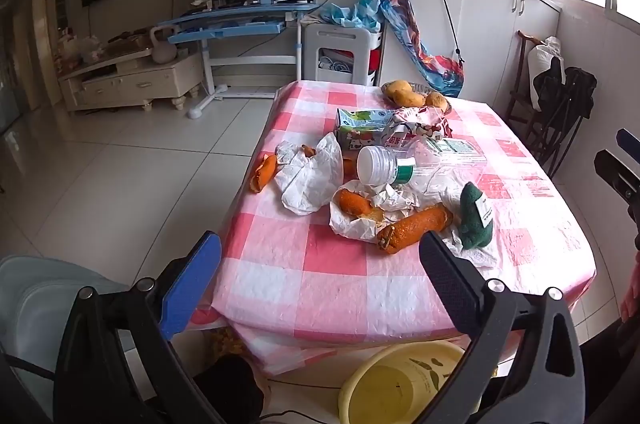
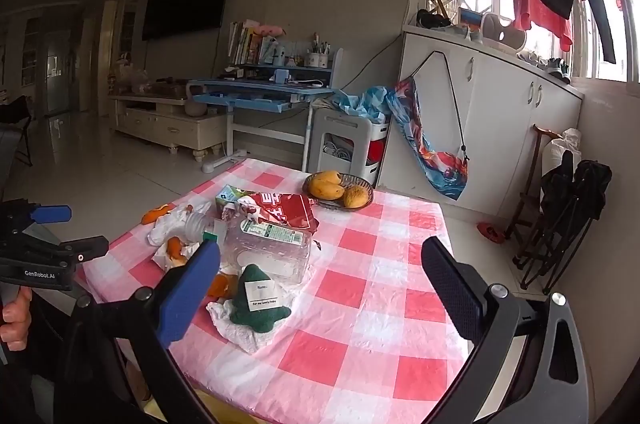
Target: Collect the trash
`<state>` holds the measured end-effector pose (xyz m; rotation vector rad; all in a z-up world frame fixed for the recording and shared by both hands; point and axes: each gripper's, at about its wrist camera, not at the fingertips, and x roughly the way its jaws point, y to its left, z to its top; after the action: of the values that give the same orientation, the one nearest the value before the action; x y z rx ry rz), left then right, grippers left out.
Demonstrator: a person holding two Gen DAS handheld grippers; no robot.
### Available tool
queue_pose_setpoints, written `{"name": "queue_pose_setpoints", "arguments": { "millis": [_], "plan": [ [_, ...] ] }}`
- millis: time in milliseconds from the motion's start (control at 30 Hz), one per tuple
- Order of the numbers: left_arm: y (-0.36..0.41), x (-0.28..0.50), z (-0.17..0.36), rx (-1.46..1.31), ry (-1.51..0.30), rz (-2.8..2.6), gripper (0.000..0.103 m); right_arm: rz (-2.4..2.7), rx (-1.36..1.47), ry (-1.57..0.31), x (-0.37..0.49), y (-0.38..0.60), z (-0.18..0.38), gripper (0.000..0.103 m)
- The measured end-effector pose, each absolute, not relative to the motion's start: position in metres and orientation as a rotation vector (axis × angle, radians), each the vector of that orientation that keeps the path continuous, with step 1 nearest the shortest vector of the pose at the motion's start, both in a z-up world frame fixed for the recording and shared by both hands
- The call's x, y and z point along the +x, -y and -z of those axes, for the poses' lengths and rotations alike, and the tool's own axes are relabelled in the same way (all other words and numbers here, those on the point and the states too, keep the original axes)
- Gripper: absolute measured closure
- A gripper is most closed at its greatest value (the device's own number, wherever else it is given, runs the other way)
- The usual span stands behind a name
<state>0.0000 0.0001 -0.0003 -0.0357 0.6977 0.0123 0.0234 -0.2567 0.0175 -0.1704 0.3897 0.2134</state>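
Trash lies heaped on the pink checked table: a crushed clear plastic bottle with a white cap, orange peels, crumpled white tissues, a green carton and a red wrapper. A green felt tree lies on a tissue, also in the right wrist view. My left gripper is open and empty above the table's near edge. My right gripper is open and empty, just right of the heap.
A bowl of mangoes stands at the table's far edge. A yellow basin sits on the floor under the near edge. A pale bin is at the lower left. Folded chairs stand to the right.
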Motion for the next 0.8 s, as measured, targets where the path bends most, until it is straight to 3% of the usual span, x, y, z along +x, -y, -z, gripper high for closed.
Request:
{"name": "queue_pose_setpoints", "arguments": {
  "millis": [800],
  "plan": [
    [-0.007, 0.001, 0.000, -0.074, -0.705, -0.015, 0.007, -0.296, -0.187, -0.537, 0.036, 0.242, 0.003, 0.006]
  ]
}}
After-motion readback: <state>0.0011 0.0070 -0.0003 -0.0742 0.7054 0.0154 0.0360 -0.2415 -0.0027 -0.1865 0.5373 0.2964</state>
